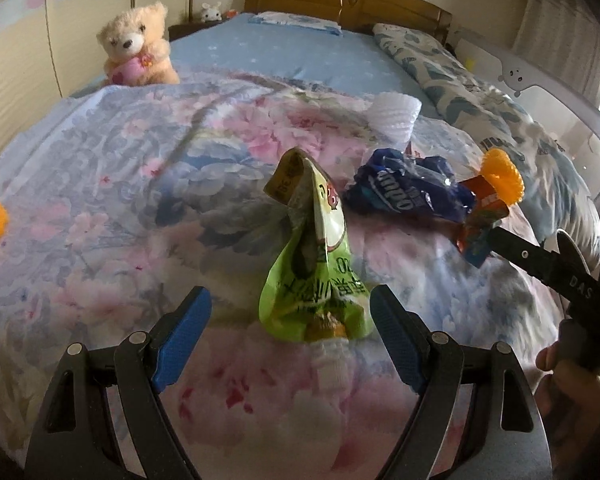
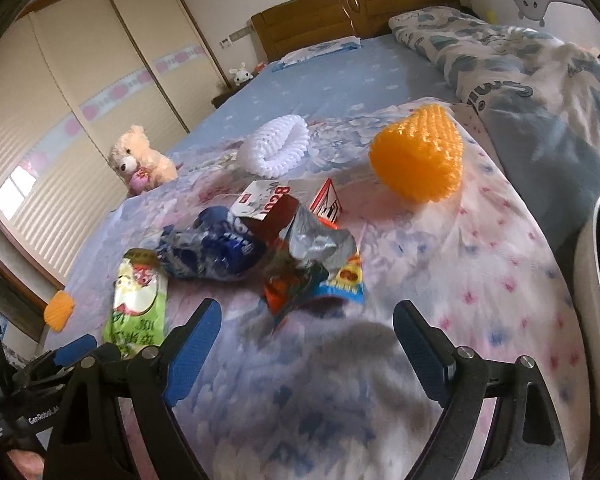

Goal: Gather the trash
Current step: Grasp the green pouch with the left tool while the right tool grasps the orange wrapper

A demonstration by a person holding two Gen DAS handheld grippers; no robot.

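Left gripper (image 1: 290, 334) is wide open around the green pouch (image 1: 316, 264) near the bed's (image 1: 100, 208) foot edge, right gripper (image 2: 307, 346) open short of the crumpled wrapper (image 2: 312, 264), so I'd guess closing comes next.

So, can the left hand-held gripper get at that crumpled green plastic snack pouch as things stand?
Probably yes. The left hand-held gripper is open, and the crumpled green plastic snack pouch lies on the floral quilt with its lower end already between the blue pads. Nothing blocks the way.
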